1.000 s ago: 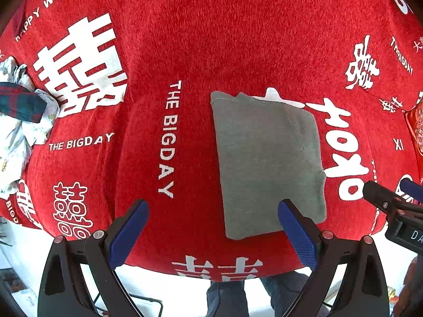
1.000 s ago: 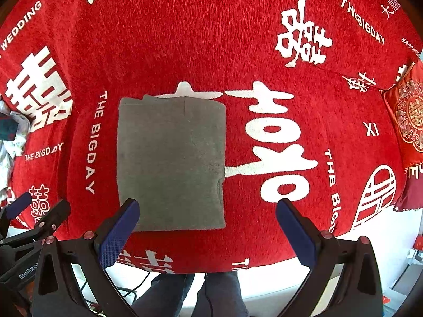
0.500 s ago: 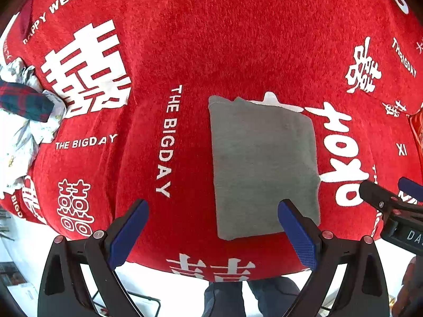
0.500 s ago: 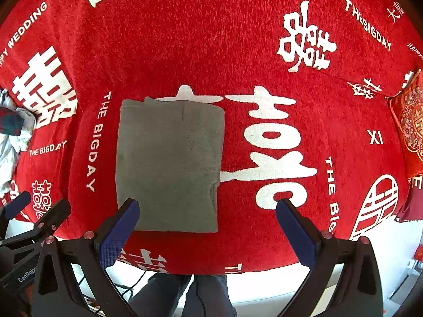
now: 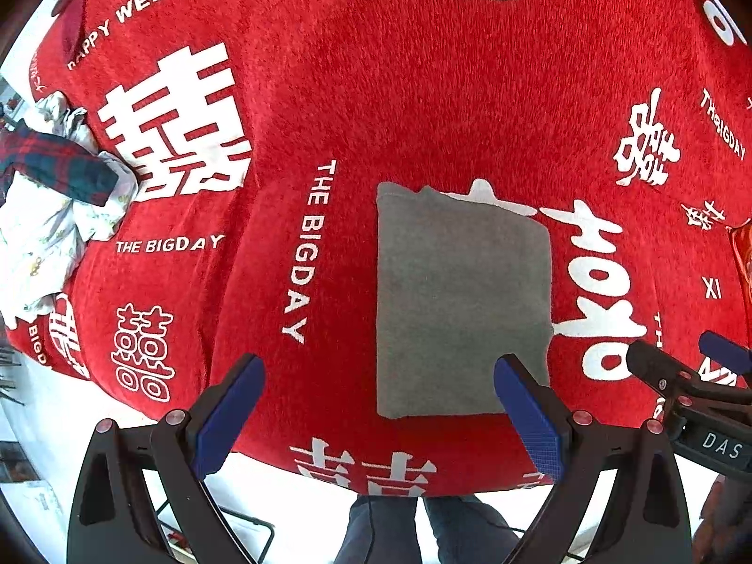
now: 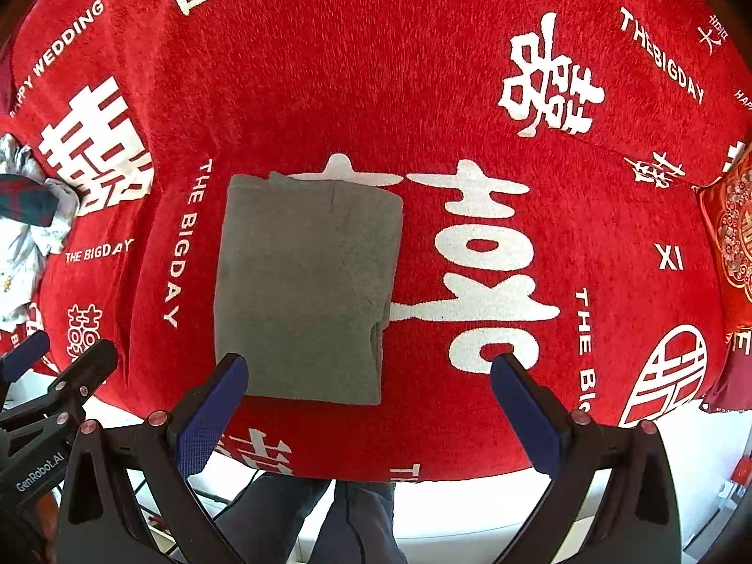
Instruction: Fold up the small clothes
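A grey garment (image 5: 460,301) lies folded into a flat rectangle on the red printed cloth (image 5: 423,94); it also shows in the right wrist view (image 6: 305,296). My left gripper (image 5: 378,416) is open and empty, held above the cloth's near edge, its right finger over the garment's near right corner. My right gripper (image 6: 369,416) is open and empty, its left finger over the garment's near left corner. Each gripper shows at the edge of the other's view.
A pile of white and plaid clothes (image 5: 47,207) lies at the cloth's left edge, also in the right wrist view (image 6: 23,235). A red embroidered cushion (image 6: 733,244) sits at the far right. The person's legs (image 6: 329,517) stand below the table edge.
Both grippers have drawn back and up from the garment; it sits a little farther off in both views. The garment has not moved, and both grippers stayed open.
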`<state>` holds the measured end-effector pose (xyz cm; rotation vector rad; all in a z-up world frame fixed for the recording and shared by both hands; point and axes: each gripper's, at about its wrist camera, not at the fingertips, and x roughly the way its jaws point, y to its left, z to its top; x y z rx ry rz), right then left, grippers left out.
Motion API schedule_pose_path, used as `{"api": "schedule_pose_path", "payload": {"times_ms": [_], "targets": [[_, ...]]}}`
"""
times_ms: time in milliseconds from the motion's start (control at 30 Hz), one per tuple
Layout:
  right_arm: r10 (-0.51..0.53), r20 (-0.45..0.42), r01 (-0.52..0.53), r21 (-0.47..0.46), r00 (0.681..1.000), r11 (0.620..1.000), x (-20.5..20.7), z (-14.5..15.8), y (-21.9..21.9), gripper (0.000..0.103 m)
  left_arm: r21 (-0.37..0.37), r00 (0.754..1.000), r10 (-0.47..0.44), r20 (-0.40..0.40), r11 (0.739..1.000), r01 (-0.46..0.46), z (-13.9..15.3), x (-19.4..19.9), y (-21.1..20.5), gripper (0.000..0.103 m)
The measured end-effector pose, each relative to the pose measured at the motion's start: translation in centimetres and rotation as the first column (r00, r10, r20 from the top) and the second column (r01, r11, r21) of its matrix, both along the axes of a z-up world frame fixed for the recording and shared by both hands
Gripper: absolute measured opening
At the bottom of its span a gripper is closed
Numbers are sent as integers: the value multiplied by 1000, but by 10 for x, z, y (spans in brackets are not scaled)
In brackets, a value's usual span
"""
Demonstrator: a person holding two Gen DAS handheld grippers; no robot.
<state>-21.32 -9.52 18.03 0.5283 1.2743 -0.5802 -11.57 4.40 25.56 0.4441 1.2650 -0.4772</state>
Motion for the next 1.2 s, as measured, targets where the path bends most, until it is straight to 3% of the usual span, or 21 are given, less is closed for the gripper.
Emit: {"api": "schedule_pose_path", "payload": {"times_ms": [1200], "targets": [[4, 17, -3, -18, 1000, 1000, -9, 14, 1, 103, -7, 1000, 6, 30, 1000, -6, 13, -16, 0, 98]]}}
